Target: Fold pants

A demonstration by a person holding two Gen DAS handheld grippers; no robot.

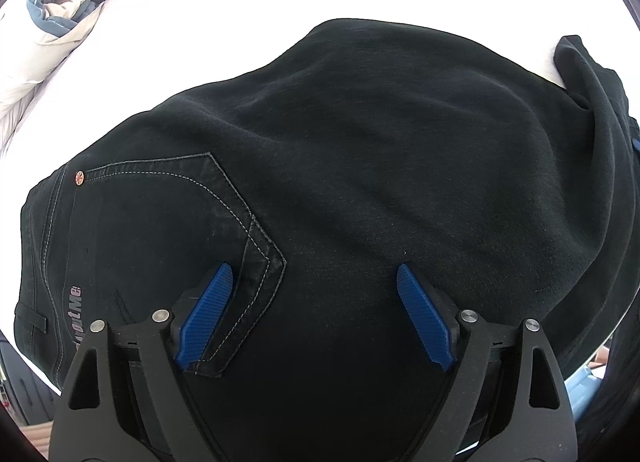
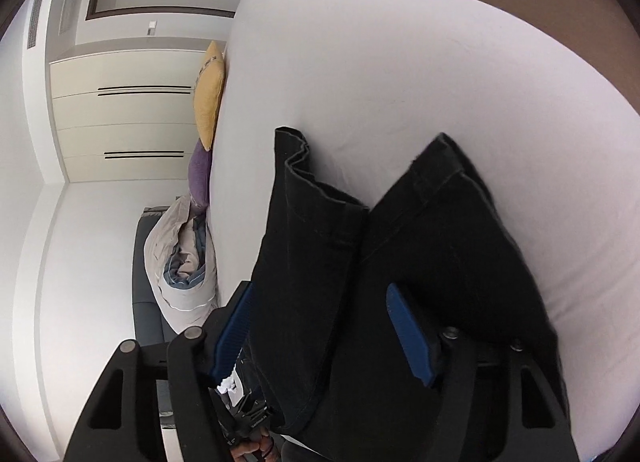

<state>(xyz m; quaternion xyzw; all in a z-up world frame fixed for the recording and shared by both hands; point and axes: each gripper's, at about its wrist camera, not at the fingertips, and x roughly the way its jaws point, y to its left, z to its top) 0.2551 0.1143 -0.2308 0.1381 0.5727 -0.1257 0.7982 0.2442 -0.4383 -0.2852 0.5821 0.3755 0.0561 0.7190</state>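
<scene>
Two views are given of the black denim pants [image 1: 340,166] spread on the white bed sheet [image 2: 420,62]. A stitched back pocket [image 1: 224,230] and copper rivet [image 1: 79,177] are seen only from the left wrist, where the left gripper [image 1: 314,318] is held wide open over the cloth, nothing pinched. Both hemmed leg ends [image 2: 320,198] are shown only by the right wrist, draped between the spread fingers of the right gripper [image 2: 320,336]; whether fabric is actually gripped cannot be told.
</scene>
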